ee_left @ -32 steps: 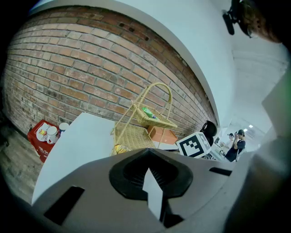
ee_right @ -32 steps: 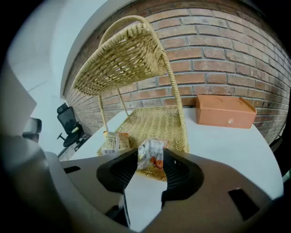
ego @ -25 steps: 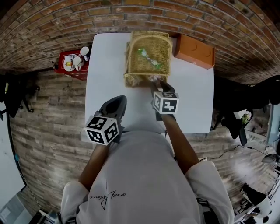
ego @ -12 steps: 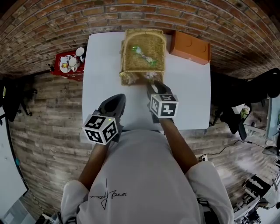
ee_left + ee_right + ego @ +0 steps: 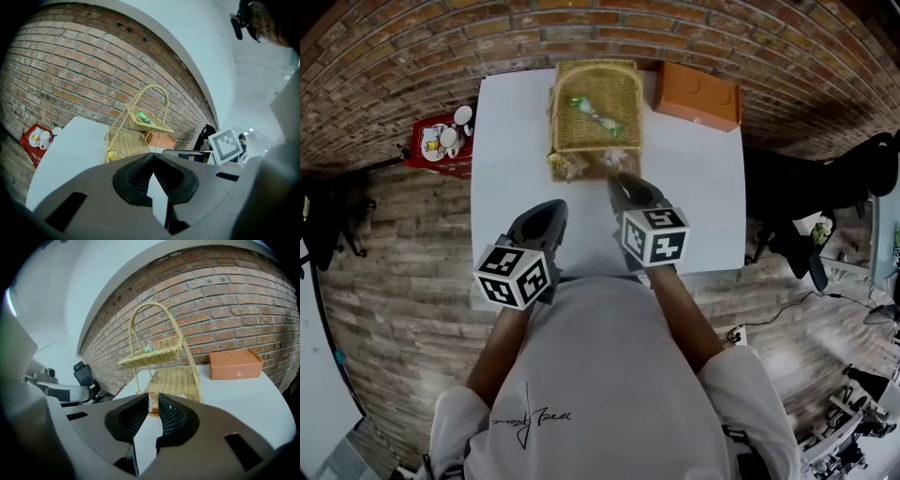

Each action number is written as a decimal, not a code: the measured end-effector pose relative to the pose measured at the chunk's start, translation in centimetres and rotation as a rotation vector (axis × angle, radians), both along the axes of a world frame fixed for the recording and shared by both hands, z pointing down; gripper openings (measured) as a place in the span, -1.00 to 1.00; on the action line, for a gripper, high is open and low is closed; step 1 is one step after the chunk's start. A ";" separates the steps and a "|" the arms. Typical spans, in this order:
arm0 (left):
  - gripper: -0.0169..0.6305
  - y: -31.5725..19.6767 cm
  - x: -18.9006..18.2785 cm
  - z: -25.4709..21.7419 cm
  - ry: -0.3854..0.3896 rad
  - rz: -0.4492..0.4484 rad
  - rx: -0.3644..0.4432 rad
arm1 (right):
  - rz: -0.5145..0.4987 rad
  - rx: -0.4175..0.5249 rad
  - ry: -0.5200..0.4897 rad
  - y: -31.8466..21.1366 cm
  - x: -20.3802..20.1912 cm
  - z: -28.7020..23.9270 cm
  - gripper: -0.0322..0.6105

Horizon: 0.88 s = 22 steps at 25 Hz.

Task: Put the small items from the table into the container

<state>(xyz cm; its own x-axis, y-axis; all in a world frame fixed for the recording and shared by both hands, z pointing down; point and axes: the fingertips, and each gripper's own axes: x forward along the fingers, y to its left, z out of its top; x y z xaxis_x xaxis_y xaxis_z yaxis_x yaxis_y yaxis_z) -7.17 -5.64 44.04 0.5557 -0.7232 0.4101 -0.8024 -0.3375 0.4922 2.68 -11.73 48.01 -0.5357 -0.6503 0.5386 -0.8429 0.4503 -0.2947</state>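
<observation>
Deposit step looks complete: wrapped items (image 5: 617, 159) lie inside the basket (image 5: 598, 67). Your right gripper (image 5: 621, 182) hangs near it, jaws closing on nothing. Your left gripper (image 5: 546, 212) is closed, empty. Next, scan the table (image 5: 703, 206) for leftovers.

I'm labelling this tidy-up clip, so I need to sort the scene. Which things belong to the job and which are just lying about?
Job: wicker basket; green-wrapped item in its upper tier; yellow packet in its lower tier; white table.
Lying about: orange box on the table; red tray with cups beside the table.
</observation>
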 end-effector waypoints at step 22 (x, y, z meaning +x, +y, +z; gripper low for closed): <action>-0.92 0.2 2.1 -3.5 0.019 0.088 0.074 | -0.140 0.168 -0.059 5.4 -1.1 -9.0 -0.83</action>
<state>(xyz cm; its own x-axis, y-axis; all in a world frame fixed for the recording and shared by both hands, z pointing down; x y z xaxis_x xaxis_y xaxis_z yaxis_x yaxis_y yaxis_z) -5.04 -5.46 40.58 0.6252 -0.6995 0.3461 -0.7591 -0.4420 0.4780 1.59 -6.35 38.97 -0.6544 -0.6456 0.3936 -0.7523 0.6085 -0.2525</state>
